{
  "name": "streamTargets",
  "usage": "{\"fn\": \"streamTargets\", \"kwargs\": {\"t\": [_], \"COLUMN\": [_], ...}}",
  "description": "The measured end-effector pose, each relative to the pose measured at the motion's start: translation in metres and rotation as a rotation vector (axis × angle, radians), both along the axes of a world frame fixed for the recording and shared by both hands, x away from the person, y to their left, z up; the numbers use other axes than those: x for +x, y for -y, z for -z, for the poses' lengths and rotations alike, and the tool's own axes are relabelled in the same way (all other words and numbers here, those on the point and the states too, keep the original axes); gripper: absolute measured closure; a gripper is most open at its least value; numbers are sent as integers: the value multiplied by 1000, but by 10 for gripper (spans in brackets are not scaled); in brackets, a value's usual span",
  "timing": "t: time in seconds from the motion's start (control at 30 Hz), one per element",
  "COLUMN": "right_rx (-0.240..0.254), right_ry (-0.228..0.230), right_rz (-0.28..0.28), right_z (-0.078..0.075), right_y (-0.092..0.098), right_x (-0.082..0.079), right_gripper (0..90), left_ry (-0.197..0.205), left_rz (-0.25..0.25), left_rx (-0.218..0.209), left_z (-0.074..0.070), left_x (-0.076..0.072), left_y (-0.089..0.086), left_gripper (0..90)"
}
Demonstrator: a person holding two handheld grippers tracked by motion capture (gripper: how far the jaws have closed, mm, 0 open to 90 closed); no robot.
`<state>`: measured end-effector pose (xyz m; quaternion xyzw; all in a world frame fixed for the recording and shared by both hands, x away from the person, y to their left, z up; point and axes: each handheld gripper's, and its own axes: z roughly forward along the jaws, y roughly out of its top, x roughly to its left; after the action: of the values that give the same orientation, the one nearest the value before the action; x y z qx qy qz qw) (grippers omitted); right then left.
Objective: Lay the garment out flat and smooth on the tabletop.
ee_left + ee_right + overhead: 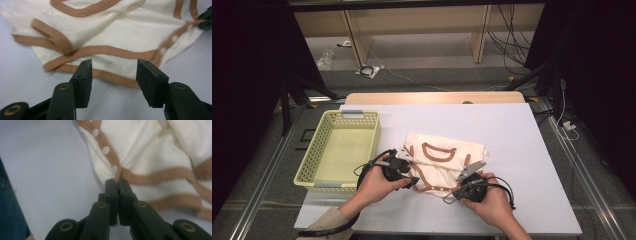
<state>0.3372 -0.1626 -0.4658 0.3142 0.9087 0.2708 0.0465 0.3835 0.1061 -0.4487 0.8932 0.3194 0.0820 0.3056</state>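
A cream garment (443,161) with brown trim lies crumpled on the white table (517,150). My left gripper (411,175) sits at the garment's near left edge, held by a hand. In the left gripper view its jaws (113,72) stand open just short of the brown hem (105,50), and nothing is pinched between them. My right gripper (452,190) is at the garment's near right corner. In the right gripper view it (118,183) is shut on the brown trim where the row of white snaps (106,150) ends. The right gripper (206,18) also shows far off in the left gripper view.
A pale yellow perforated basket (324,145) stands on the table to the left of the garment, close to my left hand. White tabletop extends behind and to the right of the garment. Beyond the table, cables (372,70) lie on the floor.
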Motion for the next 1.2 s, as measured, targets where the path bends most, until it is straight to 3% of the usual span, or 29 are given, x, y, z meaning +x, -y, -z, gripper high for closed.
{"fn": "streamTargets", "kwargs": {"t": [0.07, 0.13, 0.2, 0.3, 0.4, 0.5, 0.53, 0.6, 0.7, 1.03, 1.2], "right_rx": [19, 16, 23, 23, 38, 46, 47, 47, 40, 44, 40], "right_ry": [-8, -11, -25, -9, -30, -20, -30, -30, -27, -42, -66], "right_rz": [1, -1, 10, -11, 6, 15, 16, 11, 7, 4, -3], "right_z": [0, 1, 3, 5, 3, 6, 6, 7, 7, 8, 7], "right_y": [15, 24, 27, 26, 25, 25, 24, 21, 18, 19, 20], "right_x": [-5, -9, -11, -11, -10, -8, -8, -9, -9, -8, -11], "right_gripper": [883, 882, 880, 860, 781, 743, 742, 751, 797, 894, 897], "left_ry": [13, -1, -17, 1, -9, -72, -77, -52, -37, -41, -87], "left_rz": [3, 5, 23, 78, 145, 207, 219, 244, 266, 255, 247], "left_rx": [15, 32, 48, 72, 39, -20, -27, 1, 45, 76, 61], "left_z": [0, 4, 9, 11, 11, 10, 10, 10, 17, 25, 23], "left_x": [-1, -1, -2, -4, -6, -11, -13, -15, -18, -27, -27], "left_y": [-3, -4, -2, 4, 10, 17, 19, 25, 35, 51, 45], "left_gripper": [465, 467, 470, 467, 449, 447, 443, 449, 503, 877, 894]}}
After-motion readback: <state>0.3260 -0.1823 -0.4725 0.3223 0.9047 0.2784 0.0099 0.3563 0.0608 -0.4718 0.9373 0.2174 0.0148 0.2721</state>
